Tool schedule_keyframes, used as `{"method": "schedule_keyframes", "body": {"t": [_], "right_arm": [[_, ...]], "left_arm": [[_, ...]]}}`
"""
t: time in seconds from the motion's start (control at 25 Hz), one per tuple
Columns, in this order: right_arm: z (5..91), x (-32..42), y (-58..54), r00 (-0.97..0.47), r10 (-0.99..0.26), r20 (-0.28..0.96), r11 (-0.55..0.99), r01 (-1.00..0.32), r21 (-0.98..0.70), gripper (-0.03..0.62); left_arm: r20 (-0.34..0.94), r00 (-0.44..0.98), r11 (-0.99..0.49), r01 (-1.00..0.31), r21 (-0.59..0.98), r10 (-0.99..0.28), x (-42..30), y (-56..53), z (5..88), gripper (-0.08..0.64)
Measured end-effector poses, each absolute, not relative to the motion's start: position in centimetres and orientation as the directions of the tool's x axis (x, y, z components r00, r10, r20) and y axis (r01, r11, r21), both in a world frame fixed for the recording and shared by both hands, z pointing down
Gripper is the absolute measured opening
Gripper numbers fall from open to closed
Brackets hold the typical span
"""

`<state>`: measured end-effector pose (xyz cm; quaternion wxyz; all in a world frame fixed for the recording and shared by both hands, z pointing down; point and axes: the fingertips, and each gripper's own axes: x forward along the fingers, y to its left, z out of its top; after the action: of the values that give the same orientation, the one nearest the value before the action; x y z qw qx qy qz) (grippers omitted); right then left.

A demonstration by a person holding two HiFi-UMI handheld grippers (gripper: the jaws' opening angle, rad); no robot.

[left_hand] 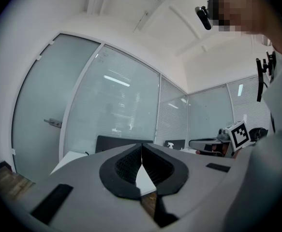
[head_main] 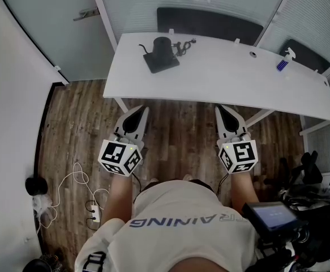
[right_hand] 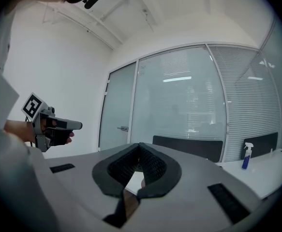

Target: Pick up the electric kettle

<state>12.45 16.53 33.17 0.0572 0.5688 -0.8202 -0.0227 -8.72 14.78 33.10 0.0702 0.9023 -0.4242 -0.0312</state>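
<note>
The black electric kettle [head_main: 162,49] stands on its black base on the far left part of the white table [head_main: 227,78], spout to the left. In the head view my left gripper [head_main: 144,108] and right gripper [head_main: 219,107] are held side by side over the wooden floor, short of the table's near edge and well apart from the kettle. Both point level at the table with their jaws together and nothing between them. In the left gripper view the left gripper [left_hand: 141,147] is shut; in the right gripper view the right gripper [right_hand: 140,145] is too. Neither gripper view shows the kettle.
A blue spray bottle [head_main: 285,59] stands at the table's far right, and shows as the spray bottle [right_hand: 247,156] in the right gripper view. Black chair backs [head_main: 210,22] stand behind the table against glass walls. A white cable and power strip [head_main: 95,211] lie on the floor at left.
</note>
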Motion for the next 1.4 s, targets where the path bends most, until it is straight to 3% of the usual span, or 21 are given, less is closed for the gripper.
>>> {"method": "schedule_keyframes", "body": {"t": [1.0,1.4], "right_arm": [[37.6,19.8,17.5,-0.463,-0.878,0.12,0.468,-0.884,0.011,0.011],[38.6,19.9,17.7,-0.505,-0.854,0.125,0.51,-0.86,0.005,0.011]], "left_arm": [[0.06,0.58,-0.573,-0.814,0.099,-0.813,-0.5,16.9,34.1,0.018],[0.092,0.518,-0.514,-0.855,0.072,-0.85,-1.9,17.2,33.6,0.018]]}}
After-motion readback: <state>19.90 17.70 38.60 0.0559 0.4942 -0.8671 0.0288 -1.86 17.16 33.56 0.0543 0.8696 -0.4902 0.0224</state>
